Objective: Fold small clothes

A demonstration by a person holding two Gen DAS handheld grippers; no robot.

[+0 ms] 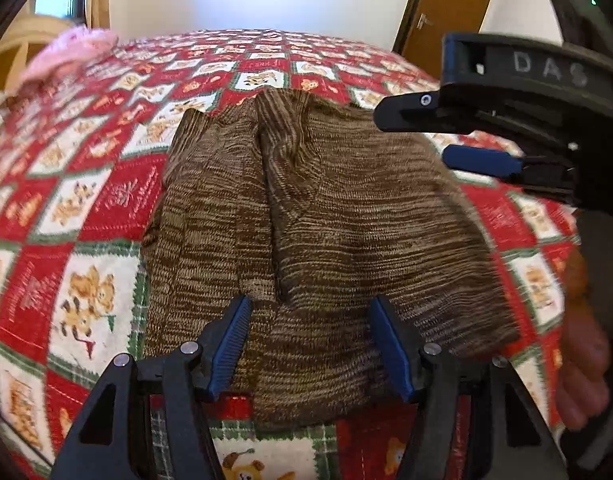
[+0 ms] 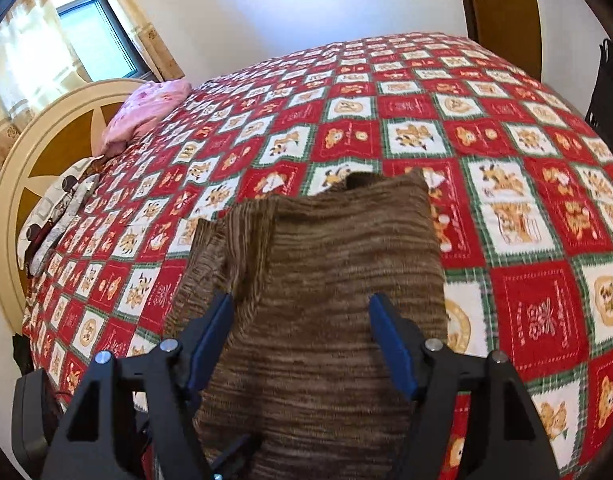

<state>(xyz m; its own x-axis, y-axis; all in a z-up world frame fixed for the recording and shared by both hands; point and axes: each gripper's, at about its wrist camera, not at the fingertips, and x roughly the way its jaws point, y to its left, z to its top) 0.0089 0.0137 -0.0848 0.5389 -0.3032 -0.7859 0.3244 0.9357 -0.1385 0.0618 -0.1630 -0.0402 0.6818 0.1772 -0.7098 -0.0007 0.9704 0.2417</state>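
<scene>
The left gripper [image 1: 310, 344] points forward, its jaws spread wide. The right gripper [image 2: 300, 344], likewise agape, reaches in from the right, gripped by a bare hand [image 1: 582, 364].

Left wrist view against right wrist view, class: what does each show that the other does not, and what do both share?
Only the left wrist view shows the right tool from outside, open above the brown knit garment, plus the person's hand. Only the right wrist view shows the window, the headboard and a patterned pillow. Both show the garment, the teddy-bear bedspread, the pink bundle and the door.
</scene>
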